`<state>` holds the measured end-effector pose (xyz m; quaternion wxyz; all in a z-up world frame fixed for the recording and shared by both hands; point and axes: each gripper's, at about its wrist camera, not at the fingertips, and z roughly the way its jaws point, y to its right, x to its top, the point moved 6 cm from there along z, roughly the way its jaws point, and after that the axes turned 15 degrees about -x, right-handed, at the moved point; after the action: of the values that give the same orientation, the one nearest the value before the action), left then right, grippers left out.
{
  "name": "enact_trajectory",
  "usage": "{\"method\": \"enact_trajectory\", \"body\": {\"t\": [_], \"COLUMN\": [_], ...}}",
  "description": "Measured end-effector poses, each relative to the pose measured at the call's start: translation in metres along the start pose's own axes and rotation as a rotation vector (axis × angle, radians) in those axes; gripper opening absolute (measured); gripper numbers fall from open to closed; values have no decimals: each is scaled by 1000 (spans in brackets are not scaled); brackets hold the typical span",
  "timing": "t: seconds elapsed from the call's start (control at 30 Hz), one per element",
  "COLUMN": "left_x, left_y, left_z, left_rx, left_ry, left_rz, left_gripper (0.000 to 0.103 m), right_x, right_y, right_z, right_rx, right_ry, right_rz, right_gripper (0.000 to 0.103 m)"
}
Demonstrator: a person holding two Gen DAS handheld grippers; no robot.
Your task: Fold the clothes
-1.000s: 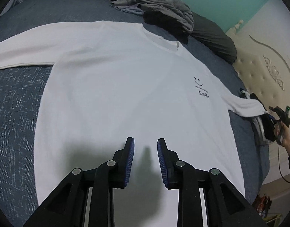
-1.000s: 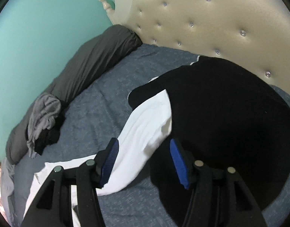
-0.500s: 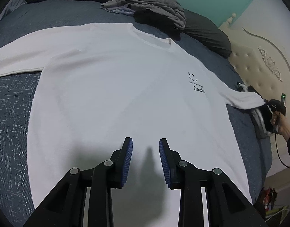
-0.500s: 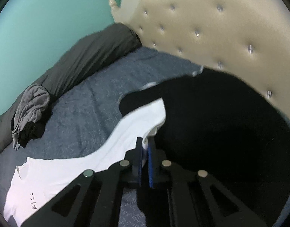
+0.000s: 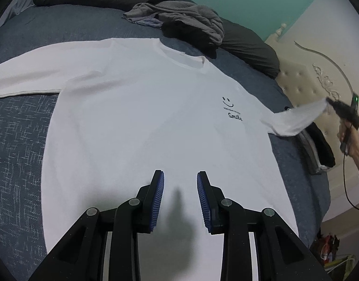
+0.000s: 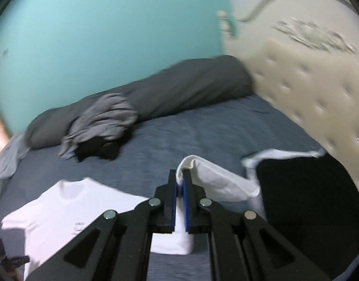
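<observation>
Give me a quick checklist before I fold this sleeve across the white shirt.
1. Right gripper shut on the sleeve: ok.
2. Sleeve end lifted off the bed: ok.
3. White shirt body lying flat, collar away from me: ok.
4. Left gripper empty, fingers apart above the hem: ok.
5. Black folded pile clear of the sleeve's path: cannot tell.

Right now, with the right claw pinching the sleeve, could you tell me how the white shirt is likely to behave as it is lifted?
Probably floppy: the sleeve droops and folds over beside the right claw. It looks light, since a thin pinch carries it off the bed. The shirt body lies flat and will likely trail and wrinkle rather than hold shape.
</observation>
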<state>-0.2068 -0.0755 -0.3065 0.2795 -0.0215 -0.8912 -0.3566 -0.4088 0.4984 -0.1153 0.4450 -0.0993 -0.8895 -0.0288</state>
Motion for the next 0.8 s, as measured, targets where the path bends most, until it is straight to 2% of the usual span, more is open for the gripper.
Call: {"method": "enact_trajectory", "body": {"t": [0.2, 0.4, 0.53, 0.63, 0.8], "left_x": [2, 7, 5, 1, -10], "left_y": [7, 16, 16, 15, 9], "left_z": [-20, -48, -63, -67, -62], "left_rx": [-14, -36, -44, -41, -43], "left_ry": [6, 39, 51, 50, 32], "left_rz": [7, 3, -4, -9, -26], "left_gripper": [32, 32, 32, 32, 32], "right_x": [8, -25, -82, -148, -237], "right_y": [-117, -244, -318, -363, -400], "right_z": [-39, -85, -100, -94, -74], "right_rx": [186, 355, 446, 456, 488], "right_ry": [-14, -61, -130, -209, -341], "right_rz": [-69, -190, -288, -376, -396], "right_gripper": [4, 4, 4, 4, 4]}}
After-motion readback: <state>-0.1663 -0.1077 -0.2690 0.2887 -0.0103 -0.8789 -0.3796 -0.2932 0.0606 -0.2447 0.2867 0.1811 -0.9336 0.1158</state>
